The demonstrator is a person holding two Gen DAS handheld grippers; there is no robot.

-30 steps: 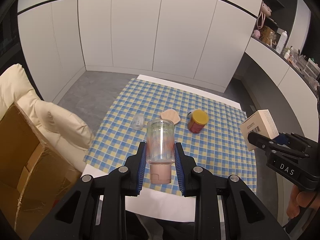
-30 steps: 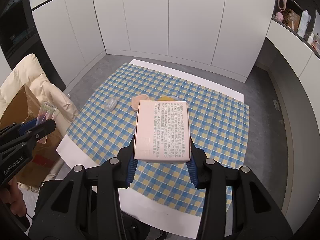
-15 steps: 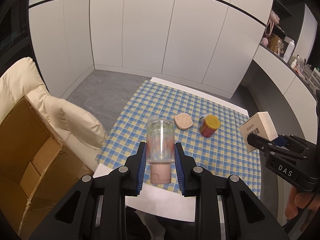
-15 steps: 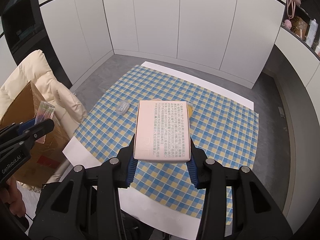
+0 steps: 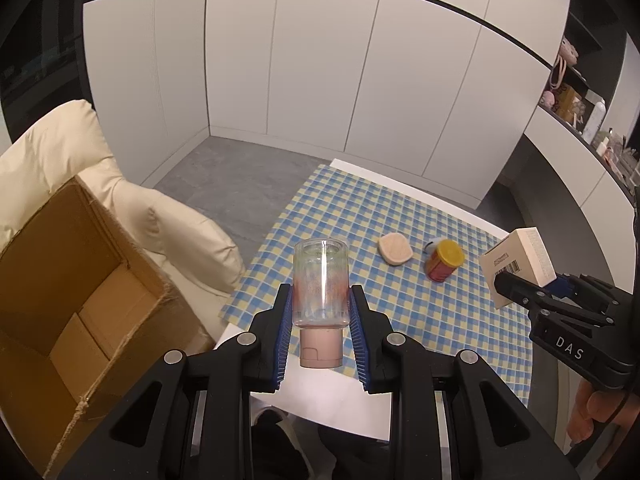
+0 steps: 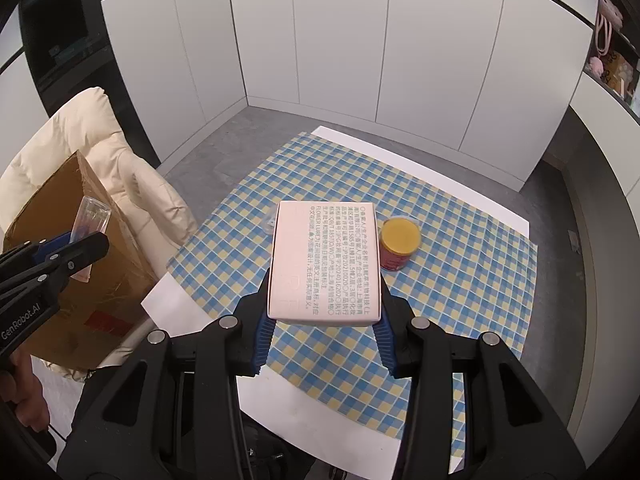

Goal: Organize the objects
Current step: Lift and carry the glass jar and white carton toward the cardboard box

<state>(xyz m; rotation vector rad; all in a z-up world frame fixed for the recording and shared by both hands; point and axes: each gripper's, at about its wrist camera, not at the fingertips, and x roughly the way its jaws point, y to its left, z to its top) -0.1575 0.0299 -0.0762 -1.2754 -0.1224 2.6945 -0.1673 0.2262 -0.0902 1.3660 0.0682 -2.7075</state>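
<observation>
My left gripper [image 5: 320,292] is shut on a clear bottle [image 5: 320,276] with a pink cap, the cap end toward the camera. It hangs over the table's near left corner, beside an open cardboard box [image 5: 80,280]. My right gripper [image 6: 324,292] is shut on a pale pink printed carton [image 6: 324,260] above the checked cloth [image 6: 460,280]. On the cloth stand a yellow-lidded red jar [image 5: 444,266] and a peach puff [image 5: 395,249]. A small clear case [image 6: 273,220] peeks out behind the carton. The right wrist view shows the left gripper [image 6: 86,246] at the box [image 6: 100,280].
A cream armchair [image 5: 60,152] carries the cardboard box left of the table. White cabinets line the far wall. A counter with shelves of small items [image 5: 580,120] runs along the right. A hand [image 5: 592,416] holds the right gripper's handle.
Both grippers have moved left with their loads. The box's open inside has come further into the left wrist view, and the table items have slid right. Both grips are unchanged.
</observation>
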